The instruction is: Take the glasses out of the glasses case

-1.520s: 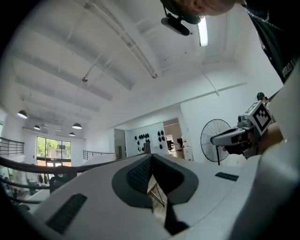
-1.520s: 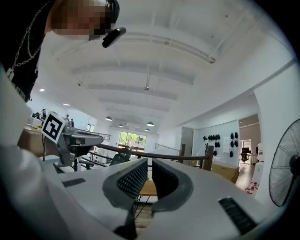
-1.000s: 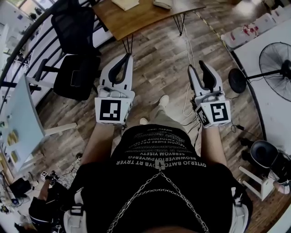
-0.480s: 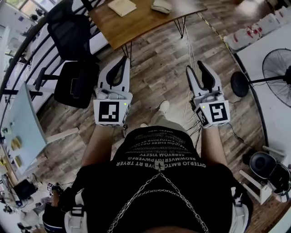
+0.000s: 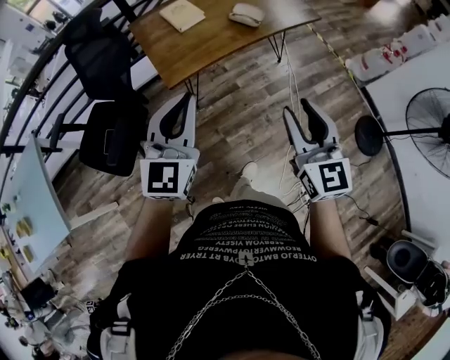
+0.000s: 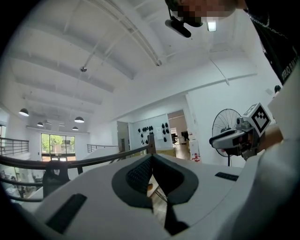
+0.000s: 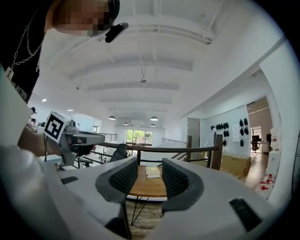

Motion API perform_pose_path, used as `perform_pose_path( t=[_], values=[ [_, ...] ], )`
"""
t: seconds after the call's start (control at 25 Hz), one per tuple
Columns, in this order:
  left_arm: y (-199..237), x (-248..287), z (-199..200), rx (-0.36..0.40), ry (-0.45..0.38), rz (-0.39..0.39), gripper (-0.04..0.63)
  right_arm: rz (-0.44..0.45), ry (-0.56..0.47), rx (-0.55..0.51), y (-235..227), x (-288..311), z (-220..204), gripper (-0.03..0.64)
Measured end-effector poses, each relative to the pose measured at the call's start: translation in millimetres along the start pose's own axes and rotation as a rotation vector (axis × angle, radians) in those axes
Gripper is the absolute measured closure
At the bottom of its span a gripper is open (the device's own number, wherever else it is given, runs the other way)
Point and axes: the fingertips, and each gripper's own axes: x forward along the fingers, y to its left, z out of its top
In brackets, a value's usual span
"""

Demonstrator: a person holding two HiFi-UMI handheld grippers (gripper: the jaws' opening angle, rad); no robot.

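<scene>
Smooth wooden table (image 5: 211,42) over matt plank floor (image 5: 239,126)

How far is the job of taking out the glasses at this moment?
Nothing is done yet: what looks like the glasses case lies untouched on the wooden table ahead. In hand, nothing: the left gripper is shut and empty; the right gripper has just been opening its jaws, nothing between them. Left: reach the table, open the case, take out the glasses.
</scene>
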Motion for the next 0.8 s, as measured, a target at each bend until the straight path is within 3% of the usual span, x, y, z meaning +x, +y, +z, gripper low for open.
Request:
perform_pose_path(
  t=[0.32, 0.8],
  values=[
    [1.5, 38.9, 13.0, -0.026, -0.008, 0.019, 0.571, 0.017, -0.026, -0.006, -34.0, 14.2, 12.3, 0.463],
    [-11.8, 89.6, 36.6, 0.025, -0.034, 0.065, 0.571, 0.059, -0.052, -0.015, -97.3, 33.5, 16.6, 0.462]
  ],
)
